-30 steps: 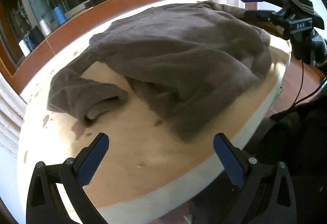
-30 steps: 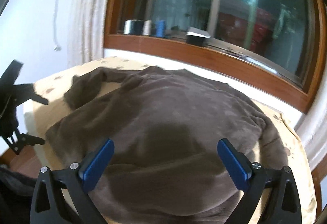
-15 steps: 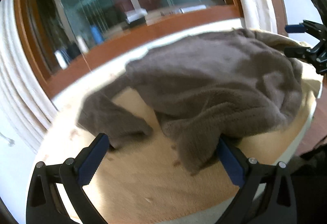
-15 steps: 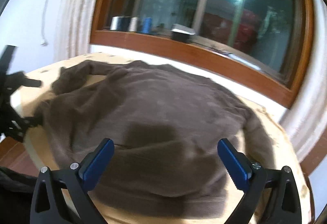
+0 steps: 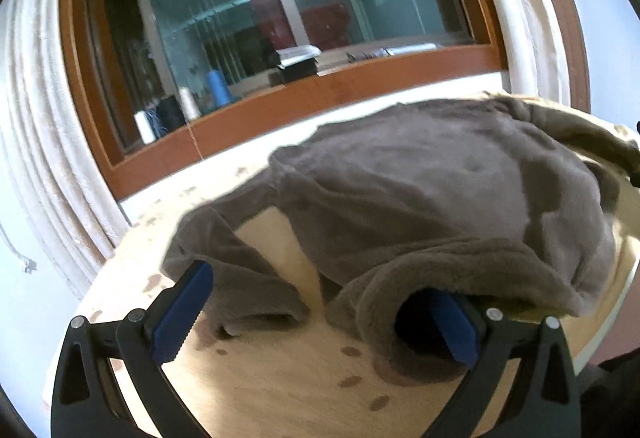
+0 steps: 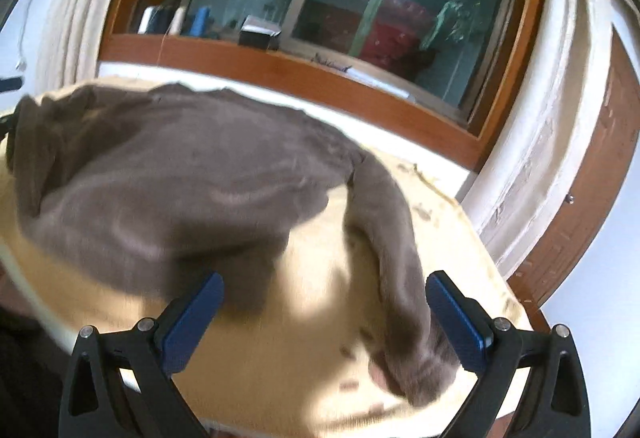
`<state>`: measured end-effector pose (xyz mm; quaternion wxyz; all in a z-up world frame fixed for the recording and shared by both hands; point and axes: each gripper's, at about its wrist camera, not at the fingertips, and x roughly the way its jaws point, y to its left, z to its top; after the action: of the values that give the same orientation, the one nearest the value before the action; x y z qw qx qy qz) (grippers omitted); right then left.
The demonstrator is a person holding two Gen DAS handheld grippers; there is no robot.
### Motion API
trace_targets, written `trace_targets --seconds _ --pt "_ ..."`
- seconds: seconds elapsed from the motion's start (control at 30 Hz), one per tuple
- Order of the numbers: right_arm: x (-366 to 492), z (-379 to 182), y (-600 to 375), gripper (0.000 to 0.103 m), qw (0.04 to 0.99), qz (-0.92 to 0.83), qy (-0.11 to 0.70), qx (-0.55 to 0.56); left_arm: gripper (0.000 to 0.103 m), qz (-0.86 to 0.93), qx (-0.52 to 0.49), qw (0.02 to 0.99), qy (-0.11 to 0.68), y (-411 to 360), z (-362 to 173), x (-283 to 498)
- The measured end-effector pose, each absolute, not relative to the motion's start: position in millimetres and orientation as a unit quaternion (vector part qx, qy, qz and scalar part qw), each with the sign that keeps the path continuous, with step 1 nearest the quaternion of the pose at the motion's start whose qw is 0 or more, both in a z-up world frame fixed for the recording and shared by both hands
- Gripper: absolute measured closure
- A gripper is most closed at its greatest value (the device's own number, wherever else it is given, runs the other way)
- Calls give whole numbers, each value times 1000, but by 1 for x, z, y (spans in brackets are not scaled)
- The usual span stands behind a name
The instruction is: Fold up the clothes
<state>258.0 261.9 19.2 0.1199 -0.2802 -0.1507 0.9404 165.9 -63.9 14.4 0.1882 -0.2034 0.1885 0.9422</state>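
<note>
**Both claws low at the sweater's edges**

Brown fleece sweater (image 5: 432,194) lies spread over the tan surface (image 5: 280,378), body bunched toward 1 o'clock in the left wrist view. Behind it a wood-framed window (image 5: 280,18) with thread spools (image 5: 180,110) and a dark box (image 5: 298,68) on the sill; cream curtain (image 5: 44,142) at 9 o'clock.

Left claw (image 5: 320,318): jaws spread wide, gripping nothing. Left blue pad sits against the sleeve (image 5: 240,278) at 7 o'clock; right pad is tucked under the rolled hem at 5 o'clock, cloth draped over its tip. A second ago this claw hovered clear of the cloth over bare surface; half a second ago the hem was just reaching the right pad. The view has since dropped and closed in, and the window fills more of the frame.

Right claw (image 6: 324,314): released, jaws wide apart. The other sleeve (image 6: 400,258) runs down from 12 to 5 o'clock and ends in a blurred cuff touching the right pad. Left pad is at the edge of the sweater body at 8 o'clock. Bare surface shows between the pads. Earlier this view was filled with the sweater's body under the claw; it now looks further toward the sleeve side, with motion blur low in the frame.
</note>
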Motion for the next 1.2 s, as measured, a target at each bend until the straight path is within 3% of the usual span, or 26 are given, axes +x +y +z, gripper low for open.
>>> trace_targets --seconds 0.23,0.47,0.63,0.8,0.87,0.9,0.93,1.0,1.2 --pt "256 3 242 0 74 924 -212 -308 1 930 -232 216 185 -57 4 168" --pt "245 -9 243 1 128 905 -270 -301 1 948 -220 203 110 -75 21 159" --pt "226 -7 250 1 143 908 -254 -302 0 954 -214 195 84 -80 30 151" --pt "214 0 236 1 93 922 -236 -293 0 948 -228 200 91 -73 24 149" --pt "209 -1 230 9 70 923 -230 -300 0 945 -237 204 92 -70 19 148" --pt "206 -2 230 23 63 923 -222 -308 0 944 -243 206 90 -70 16 147" --pt "204 -3 230 46 57 923 -214 -316 0 942 -248 209 86 -69 14 146" --pt "199 -4 231 68 47 922 -196 -332 0 938 -260 213 79 -69 9 143" --pt "199 11 252 78 92 934 -151 -310 0 945 -265 188 33 -87 10 133"
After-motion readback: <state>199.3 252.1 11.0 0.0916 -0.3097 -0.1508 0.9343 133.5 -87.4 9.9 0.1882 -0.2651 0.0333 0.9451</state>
